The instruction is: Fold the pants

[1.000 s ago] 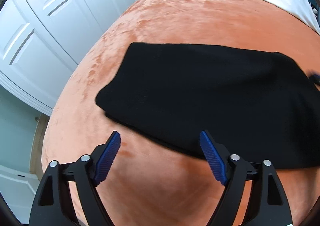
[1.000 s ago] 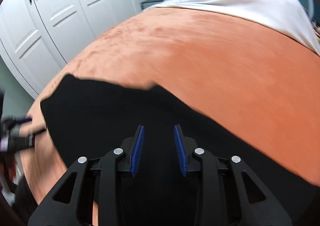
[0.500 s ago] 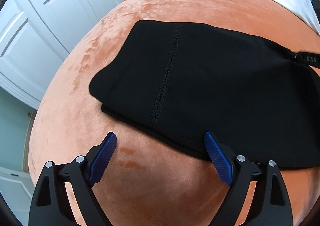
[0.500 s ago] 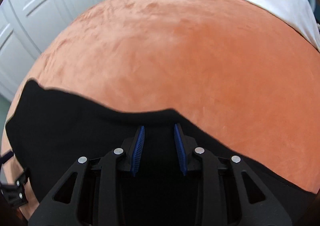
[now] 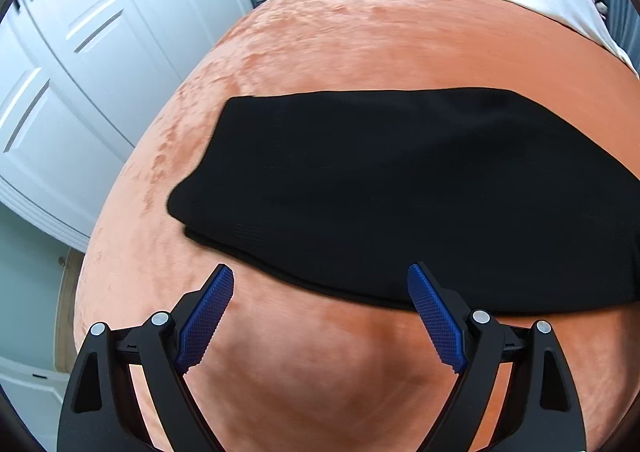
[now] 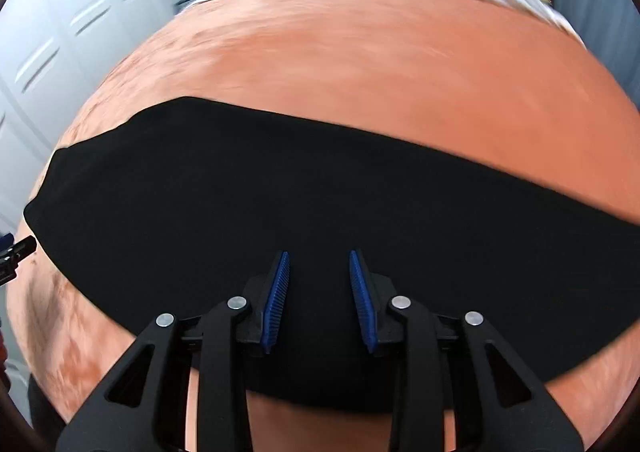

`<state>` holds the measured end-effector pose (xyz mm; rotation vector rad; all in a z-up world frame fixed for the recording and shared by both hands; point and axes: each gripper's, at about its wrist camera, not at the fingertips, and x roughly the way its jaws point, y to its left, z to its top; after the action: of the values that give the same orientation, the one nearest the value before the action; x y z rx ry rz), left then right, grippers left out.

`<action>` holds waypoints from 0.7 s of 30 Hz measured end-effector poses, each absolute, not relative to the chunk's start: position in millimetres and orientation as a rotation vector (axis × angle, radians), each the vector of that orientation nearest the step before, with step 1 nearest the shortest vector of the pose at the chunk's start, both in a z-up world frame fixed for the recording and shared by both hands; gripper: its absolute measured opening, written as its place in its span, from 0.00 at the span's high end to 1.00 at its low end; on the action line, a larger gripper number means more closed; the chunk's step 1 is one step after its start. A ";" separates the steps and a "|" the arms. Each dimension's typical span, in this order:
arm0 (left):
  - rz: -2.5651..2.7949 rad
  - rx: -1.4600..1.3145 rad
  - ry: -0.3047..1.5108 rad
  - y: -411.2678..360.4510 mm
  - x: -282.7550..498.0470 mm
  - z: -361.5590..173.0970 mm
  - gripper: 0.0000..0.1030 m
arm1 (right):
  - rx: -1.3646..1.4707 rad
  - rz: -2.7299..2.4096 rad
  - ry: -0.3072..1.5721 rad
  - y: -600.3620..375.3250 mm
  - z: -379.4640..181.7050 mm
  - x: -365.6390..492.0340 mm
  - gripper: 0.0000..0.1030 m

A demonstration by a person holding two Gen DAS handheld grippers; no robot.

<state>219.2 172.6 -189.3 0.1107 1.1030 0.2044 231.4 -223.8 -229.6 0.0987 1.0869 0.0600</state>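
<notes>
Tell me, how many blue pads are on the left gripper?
2. One blue pad sits on the finger at the left, the other at the right, wide apart over the orange cover, near the pants.

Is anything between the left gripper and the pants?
Nothing visible. The open left gripper has only bare orange blanket between its fingers and the near edge of the folded black pants.

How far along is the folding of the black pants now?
Done: the black pants lie doubled on the orange blanket, two layers showing at their left end. In hand: nothing seems gripped; the left tongs, just opened wider, hover at the near edge, the right tongs above the cloth. Left: probably another fold.
</notes>
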 end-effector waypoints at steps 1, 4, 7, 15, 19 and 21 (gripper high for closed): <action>0.196 0.118 1.105 166.4 223.8 -191.3 0.16 | 0.080 0.023 1.106 -239.3 -233.2 225.3 0.72; 0.180 0.156 1.099 139.8 222.4 -184.5 0.16 | 0.167 -0.068 1.073 -309.0 -220.8 190.1 0.72; 0.167 0.192 1.098 111.6 222.0 -182.5 0.16 | 0.149 -0.171 1.067 -359.9 -219.8 167.5 0.72; 0.120 0.268 1.091 39.6 216.0 -181.0 0.16 | 0.300 -0.331 0.994 -481.4 -212.3 127.4 0.70; 0.091 0.310 1.092 6.4 214.0 -184.4 0.16 | 0.277 -0.379 1.037 -528.3 -235.1 135.8 0.73; 0.074 0.326 1.088 -4.6 212.5 -184.7 0.16 | 0.406 -0.361 0.998 -557.5 -239.8 124.3 0.83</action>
<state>212.5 -4.6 -184.7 0.3264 1.0876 0.0745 124.3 -557.5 -239.8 0.4061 0.9982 -0.3606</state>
